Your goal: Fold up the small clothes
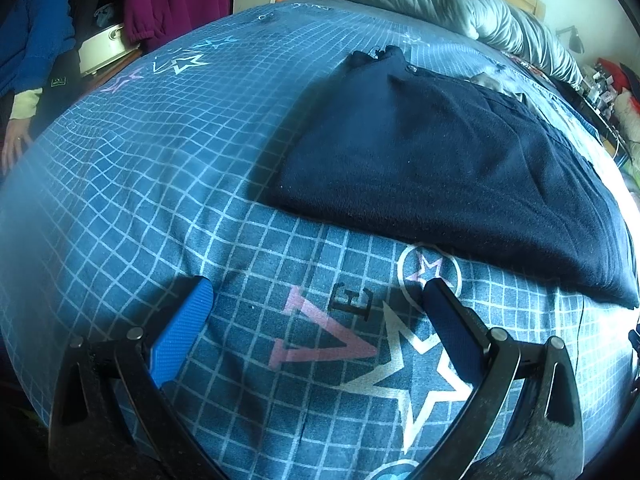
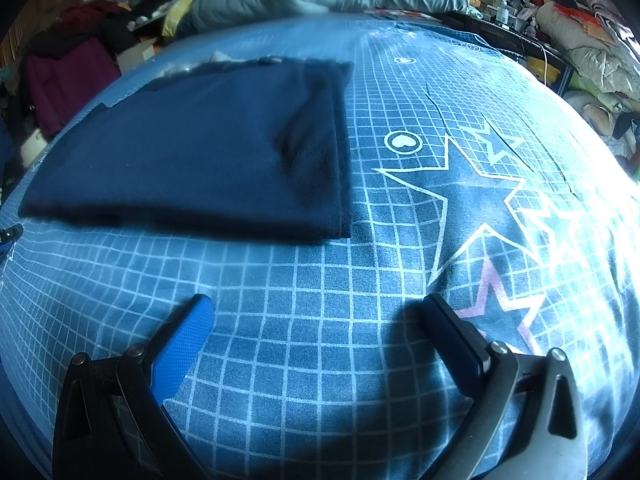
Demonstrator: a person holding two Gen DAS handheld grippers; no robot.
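A dark navy garment (image 1: 448, 168) lies flat and folded on the blue grid-patterned bedspread (image 1: 140, 168), with a button near its far end. In the right wrist view the same garment (image 2: 200, 152) fills the upper left, its right edge doubled over. My left gripper (image 1: 316, 292) stands open just short of the garment's near edge, nothing between its blue-padded fingers (image 1: 184, 328). My right gripper (image 2: 316, 308) is open too, over bare bedspread (image 2: 320, 360), below and to the right of the garment's near corner.
A rumpled grey duvet (image 1: 460, 4) lies along the bed's far end. A person's hand (image 1: 14, 140) and blue sleeve rest at the bed's left edge. Clothes and clutter (image 2: 580, 40) crowd the right side, a maroon garment (image 2: 68, 76) the left.
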